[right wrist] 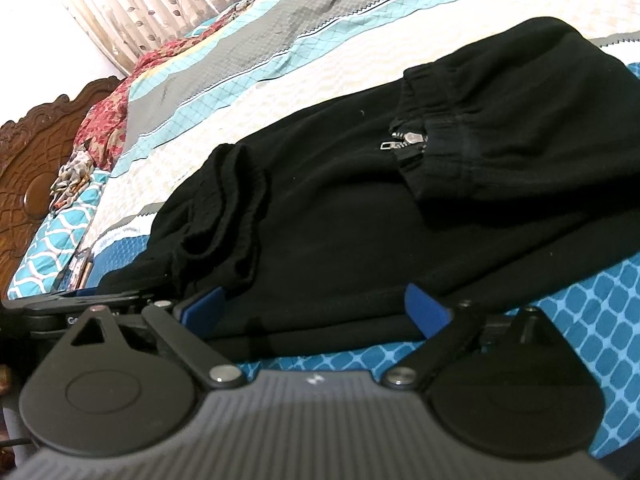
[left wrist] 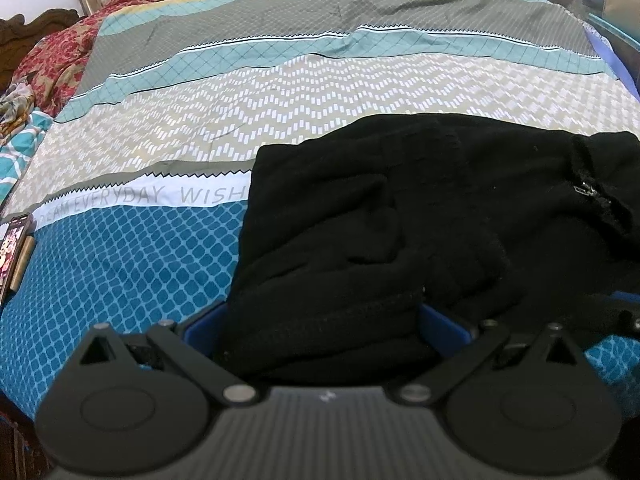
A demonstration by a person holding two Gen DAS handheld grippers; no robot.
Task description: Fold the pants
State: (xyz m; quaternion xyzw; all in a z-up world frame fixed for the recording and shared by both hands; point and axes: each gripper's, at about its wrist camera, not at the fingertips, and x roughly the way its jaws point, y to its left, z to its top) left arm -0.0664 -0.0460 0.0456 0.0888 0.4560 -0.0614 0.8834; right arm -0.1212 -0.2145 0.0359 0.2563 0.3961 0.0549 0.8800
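Black pants (left wrist: 420,208) lie folded in a thick bundle on the patterned bedsheet (left wrist: 140,264), a silver zipper pull (left wrist: 582,190) showing at the right. My left gripper (left wrist: 320,316) stands open at the bundle's near edge, its blue fingers (left wrist: 200,330) wide apart with fabric lying between them. In the right wrist view the pants (right wrist: 360,200) show a gathered waistband and the zipper (right wrist: 404,140). My right gripper (right wrist: 316,300) is open too. Its blue fingers (right wrist: 426,314) straddle the near hem without pinching it.
A phone (left wrist: 14,248) rests at the bed's left edge. A red floral blanket (left wrist: 60,52) is bunched at the far left by the carved wooden headboard (right wrist: 28,168). Curtains (right wrist: 160,8) hang behind the bed. Bare sheet stretches beyond the pants.
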